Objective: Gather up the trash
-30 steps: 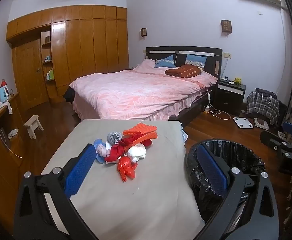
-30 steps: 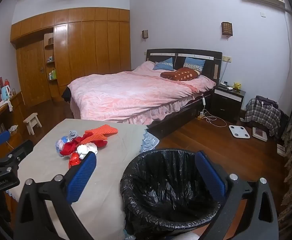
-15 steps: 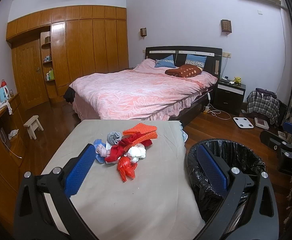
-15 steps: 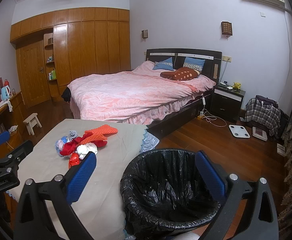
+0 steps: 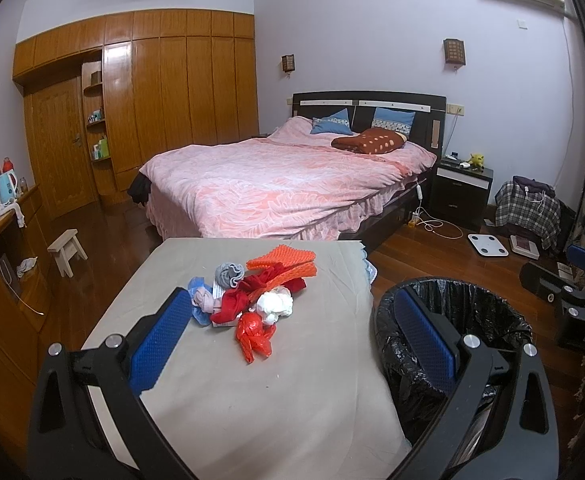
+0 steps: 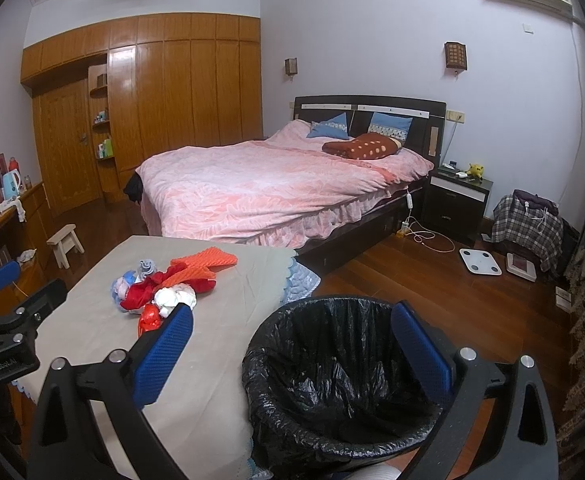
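A: Where does the trash sit?

B: The heap of crumpled red, orange, white and grey scraps (image 5: 258,290) lies on the grey cloth-covered bench (image 5: 228,400), towards its far end. The round bin lined with a black plastic bag (image 6: 332,376) stands on the floor just beside the bench's right edge, and it looks empty.

A: And the tools?

B: The left hand-held gripper (image 5: 292,338) hangs short of the heap, blue pads spread wide, nothing between them. The right hand-held gripper (image 6: 292,354) hovers over the bin's near rim, likewise spread and empty.

A: What might go wrong?

B: The scraps are light and tangled, I judge. Pinching the red plastic bag (image 5: 252,330) nearest the bin side could drag neighbours along and shed them over the bench edge onto the wooden floor. The orange ridged foam sheet (image 5: 284,262) is wide and springy; a shallow bite may let it slip.

A: The bin?

B: Its loose liner could snag a pad, and a release off-centre would drop pieces between bin and bench.
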